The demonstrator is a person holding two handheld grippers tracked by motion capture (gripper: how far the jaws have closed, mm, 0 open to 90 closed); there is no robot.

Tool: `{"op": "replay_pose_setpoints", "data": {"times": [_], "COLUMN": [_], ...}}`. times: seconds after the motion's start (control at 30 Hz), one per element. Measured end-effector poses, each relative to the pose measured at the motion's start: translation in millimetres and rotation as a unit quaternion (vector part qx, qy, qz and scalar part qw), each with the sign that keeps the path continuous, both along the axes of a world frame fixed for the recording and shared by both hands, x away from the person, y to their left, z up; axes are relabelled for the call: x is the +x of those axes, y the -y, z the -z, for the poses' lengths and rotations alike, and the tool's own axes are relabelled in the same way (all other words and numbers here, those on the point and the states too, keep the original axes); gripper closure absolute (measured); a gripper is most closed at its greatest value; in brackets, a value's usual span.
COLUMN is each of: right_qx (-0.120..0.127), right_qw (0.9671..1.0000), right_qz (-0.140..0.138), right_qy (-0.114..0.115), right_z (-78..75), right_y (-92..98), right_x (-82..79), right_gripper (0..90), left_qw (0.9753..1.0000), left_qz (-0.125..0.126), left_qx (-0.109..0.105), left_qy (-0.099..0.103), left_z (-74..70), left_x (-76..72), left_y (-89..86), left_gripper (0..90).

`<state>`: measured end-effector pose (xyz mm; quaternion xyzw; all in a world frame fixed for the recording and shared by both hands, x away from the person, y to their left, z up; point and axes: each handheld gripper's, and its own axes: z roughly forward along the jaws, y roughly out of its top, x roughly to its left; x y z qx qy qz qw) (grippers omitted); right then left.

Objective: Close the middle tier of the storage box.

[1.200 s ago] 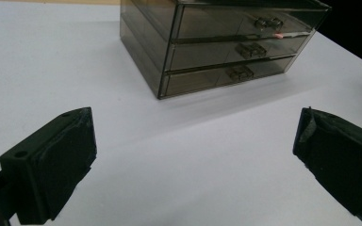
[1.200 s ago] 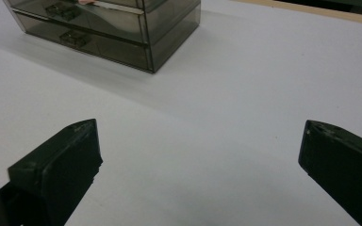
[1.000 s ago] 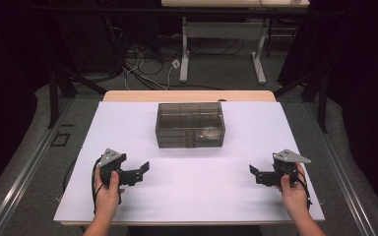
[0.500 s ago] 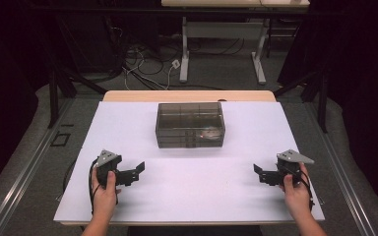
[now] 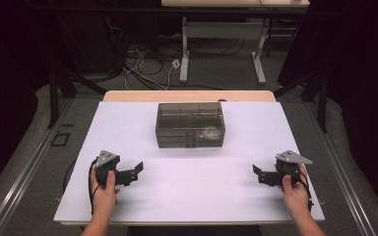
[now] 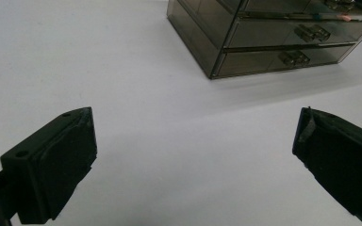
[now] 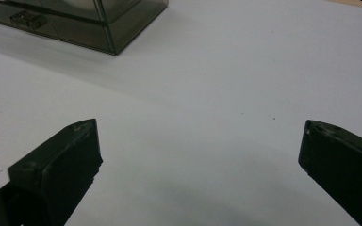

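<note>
Two grippers rested low over the white table (image 5: 192, 196), well apart from each other: I had the left gripper (image 5: 137, 169) at the near left and the right gripper (image 5: 256, 173) at the near right, each with its jaws spread wide and holding nothing. Between and beyond them, near the table's middle, stood the smoky clear drawer organizer (image 5: 190, 124), its drawer fronts facing me, drawers shut. Its small handles (image 6: 293, 58) appeared in the left gripper view; one corner (image 7: 111, 33) showed in the right gripper view.
</note>
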<state>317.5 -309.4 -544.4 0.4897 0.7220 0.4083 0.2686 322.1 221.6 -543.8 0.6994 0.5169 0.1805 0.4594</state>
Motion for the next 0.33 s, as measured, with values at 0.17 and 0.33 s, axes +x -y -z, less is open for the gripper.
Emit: {"op": "replay_pose_setpoints", "data": {"times": [0.17, 0.33], "right_qx": [-0.002, -0.002], "right_qw": [1.0000, 1.0000], "right_qz": [-0.002, 0.002], "right_qy": [0.002, -0.002], "right_z": [1.7, 2.6], "right_y": [0.1, 0.8], "right_x": [1.1, 1.3], "right_gripper": [0.0, 0.0], "left_qw": [1.0000, 1.0000], "left_qz": [-0.001, -0.003], "left_qx": [0.001, 0.005], "left_qy": [-0.002, -0.002], "left_z": [1.1, 1.5], "left_x": [0.4, 0.8], "left_y": [-0.3, -0.2], "left_gripper": [0.7, 0.7]}}
